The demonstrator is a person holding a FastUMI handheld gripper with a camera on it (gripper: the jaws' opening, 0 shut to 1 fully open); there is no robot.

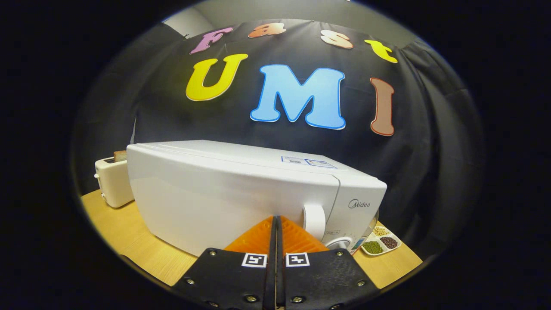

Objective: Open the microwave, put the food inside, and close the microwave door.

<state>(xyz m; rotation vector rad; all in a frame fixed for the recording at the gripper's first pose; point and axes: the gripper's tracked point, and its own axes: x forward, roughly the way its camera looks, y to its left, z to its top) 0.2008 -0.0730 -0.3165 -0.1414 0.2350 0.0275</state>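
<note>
A white microwave (pixel 224 189) stands on the wooden table (pixel 125 232) with its door closed. Its white door handle (pixel 314 220) sits just right of my fingertips, beside the control panel with a round dial (pixel 340 243). My gripper (pixel 275 218) is shut, its two fingers pressed together with nothing between them, their tips right at the door's front face, just left of the handle. Whether the tips touch the door I cannot tell.
A white toaster (pixel 112 183) with a slice of bread in it stands beyond the microwave's left end. A divided tray of beans and grains (pixel 381 243) lies on the table to the right of the microwave, next to a clear container.
</note>
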